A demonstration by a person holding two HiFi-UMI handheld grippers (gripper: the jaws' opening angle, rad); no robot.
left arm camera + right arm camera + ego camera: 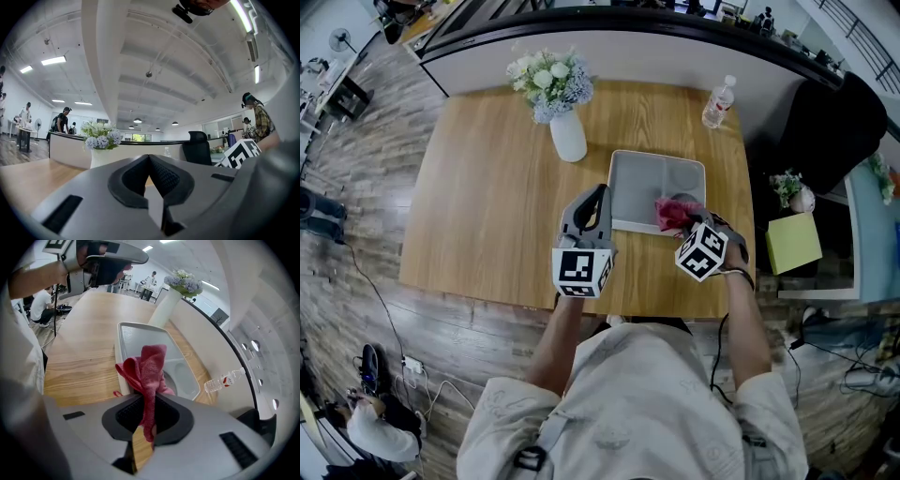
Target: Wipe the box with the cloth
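Clenching a red cloth [147, 371] between its jaws, the right hand-held gripper [147, 416] sits at the near right of the scene, just past the person's pale shirt. In the right gripper view the cloth is pinched between the two dark pads and rises out of them in a crumpled bunch, with a short tail hanging below the grip. From the head view the bunch lies over the near right corner of the box [647, 178]; whether it presses on the rim cannot be told.

To its left, the left hand-held gripper [598, 195] hovers beside the box's near left edge, its marker cube toward the person. Its own view shows the jaws pressed together with nothing between them, and it looks level across the room and not down at the box.

The box, a shallow grey tray-like thing with shaped compartments, lies flat on the wooden tabletop [487, 206], a little right of centre.

Beyond the box, near its far left corner, stands a white vase [568, 136] of pale blue and white flowers [551, 80], upright and apart from the box. At the tabletop's far right corner stands a clear water bottle [719, 101], well apart from both. Behind the tabletop runs a curved counter [675, 42], with a black chair [825, 131] off to the right.
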